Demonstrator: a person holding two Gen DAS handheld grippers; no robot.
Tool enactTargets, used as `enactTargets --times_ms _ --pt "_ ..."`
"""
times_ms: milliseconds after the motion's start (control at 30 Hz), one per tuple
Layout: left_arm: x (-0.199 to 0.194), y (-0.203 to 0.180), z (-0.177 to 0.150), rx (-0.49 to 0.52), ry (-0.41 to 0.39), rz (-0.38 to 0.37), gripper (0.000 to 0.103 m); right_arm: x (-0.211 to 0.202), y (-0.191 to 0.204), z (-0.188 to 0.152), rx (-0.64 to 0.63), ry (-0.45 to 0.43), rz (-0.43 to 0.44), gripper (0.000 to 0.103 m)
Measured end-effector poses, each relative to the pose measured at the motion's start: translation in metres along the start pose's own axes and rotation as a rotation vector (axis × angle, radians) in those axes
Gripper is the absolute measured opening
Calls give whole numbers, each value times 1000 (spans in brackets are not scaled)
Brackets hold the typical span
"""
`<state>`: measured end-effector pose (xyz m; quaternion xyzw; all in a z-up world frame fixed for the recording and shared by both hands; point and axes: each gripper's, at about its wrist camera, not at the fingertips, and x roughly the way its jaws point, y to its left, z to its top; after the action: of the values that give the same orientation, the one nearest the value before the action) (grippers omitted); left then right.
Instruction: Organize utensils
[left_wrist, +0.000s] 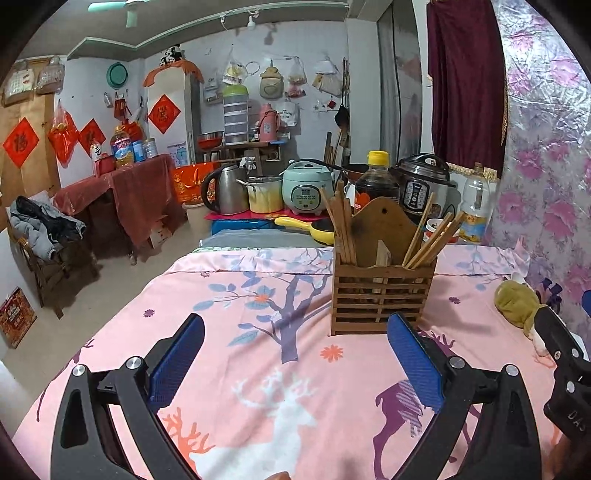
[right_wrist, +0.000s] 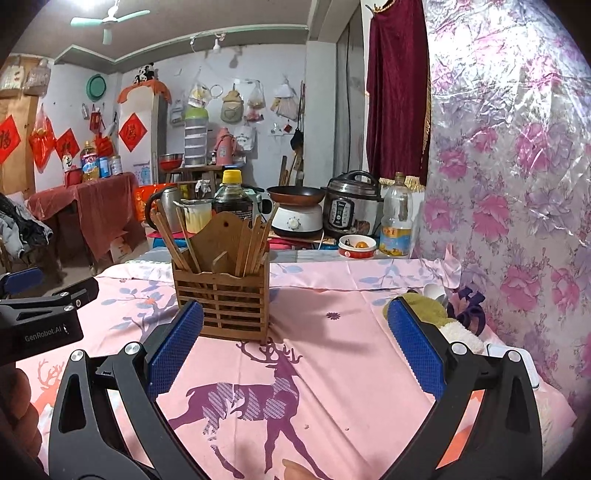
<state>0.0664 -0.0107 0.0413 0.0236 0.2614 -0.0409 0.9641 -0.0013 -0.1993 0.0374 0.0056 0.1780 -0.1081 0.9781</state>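
Note:
A slatted wooden utensil holder (left_wrist: 382, 293) stands on the pink deer-print cloth (left_wrist: 258, 332), with wooden chopsticks (left_wrist: 341, 225) leaning in both of its side compartments. It also shows in the right wrist view (right_wrist: 225, 295), with its chopsticks (right_wrist: 173, 240). My left gripper (left_wrist: 295, 332) is open and empty, just short of the holder and to its left. My right gripper (right_wrist: 295, 321) is open and empty, with the holder just beyond its left finger. The left gripper's body (right_wrist: 40, 317) shows at the left edge of the right wrist view.
An olive plush toy (left_wrist: 517, 302) lies at the cloth's right edge by the floral wall covering (right_wrist: 517, 184). Behind the cloth stand a soy sauce bottle (left_wrist: 376, 177), a pressure cooker (right_wrist: 351, 206), a kettle (left_wrist: 225, 188), a rice cooker (left_wrist: 306, 186), an oil bottle (right_wrist: 397, 218) and a small bowl (right_wrist: 356, 245).

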Motion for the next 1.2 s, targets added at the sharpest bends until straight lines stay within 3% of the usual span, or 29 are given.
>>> enactTargets --times_ms 1200 --pt "6 -17 -12 54 30 36 97 2 5 -4 -21 22 1 97"
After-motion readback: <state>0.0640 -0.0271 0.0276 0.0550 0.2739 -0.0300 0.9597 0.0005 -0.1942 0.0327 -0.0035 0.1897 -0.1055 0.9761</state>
